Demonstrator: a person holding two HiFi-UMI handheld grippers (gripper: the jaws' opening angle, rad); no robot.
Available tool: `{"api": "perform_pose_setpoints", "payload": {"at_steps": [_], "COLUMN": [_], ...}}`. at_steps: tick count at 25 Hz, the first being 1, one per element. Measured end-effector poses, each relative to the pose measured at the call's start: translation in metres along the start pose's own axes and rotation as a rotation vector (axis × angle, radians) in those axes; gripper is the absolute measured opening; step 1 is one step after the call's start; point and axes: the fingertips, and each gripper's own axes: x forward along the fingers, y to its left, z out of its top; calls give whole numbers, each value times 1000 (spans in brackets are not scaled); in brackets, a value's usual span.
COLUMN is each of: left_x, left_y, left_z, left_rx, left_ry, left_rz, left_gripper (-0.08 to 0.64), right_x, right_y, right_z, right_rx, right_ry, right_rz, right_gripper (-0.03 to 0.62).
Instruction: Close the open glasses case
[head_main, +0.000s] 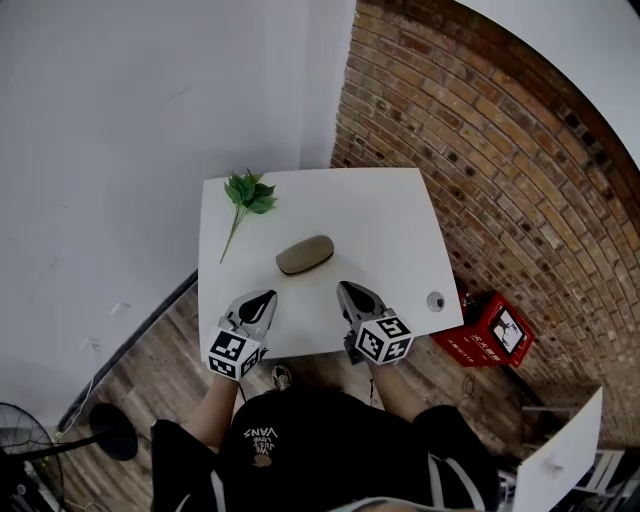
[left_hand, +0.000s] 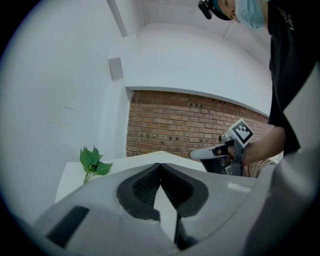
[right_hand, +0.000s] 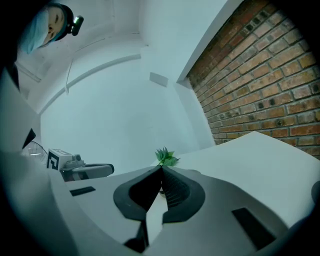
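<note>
A tan glasses case (head_main: 305, 254) lies closed in the middle of the white table (head_main: 390, 220). My left gripper (head_main: 265, 298) hovers over the table's near edge, below and left of the case, shut with nothing between its jaws. My right gripper (head_main: 347, 291) is beside it, below and right of the case, also shut and empty. Neither touches the case. In the left gripper view the left gripper (left_hand: 160, 165) has its tips together, and the right gripper (left_hand: 197, 155) shows at the right. In the right gripper view the right gripper (right_hand: 161, 169) has its tips meeting. Both gripper bodies hide the case there.
A green leafy sprig (head_main: 248, 195) lies at the table's far left. A small round hole (head_main: 435, 300) sits near the table's right front corner. A brick wall (head_main: 480, 150) runs along the right, with a red box (head_main: 490, 330) on the floor.
</note>
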Motion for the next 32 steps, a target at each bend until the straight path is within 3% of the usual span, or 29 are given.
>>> {"api": "perform_pose_setpoints", "payload": {"at_steps": [13,32], "left_x": [-9,-28], "left_y": [-69,-138], "left_z": [-3,-23], "left_rx": [-31,-39], "left_ry": [-22,-24], "left_rz": [128,235], "left_gripper": [8,8], "right_x": [-58,-118], "right_y": [-9,-14], "right_z": [3,-26], "right_rx": [-42,-81], "right_ry": [50,121], "right_rz": [149,234], "right_gripper": [0,0]}}
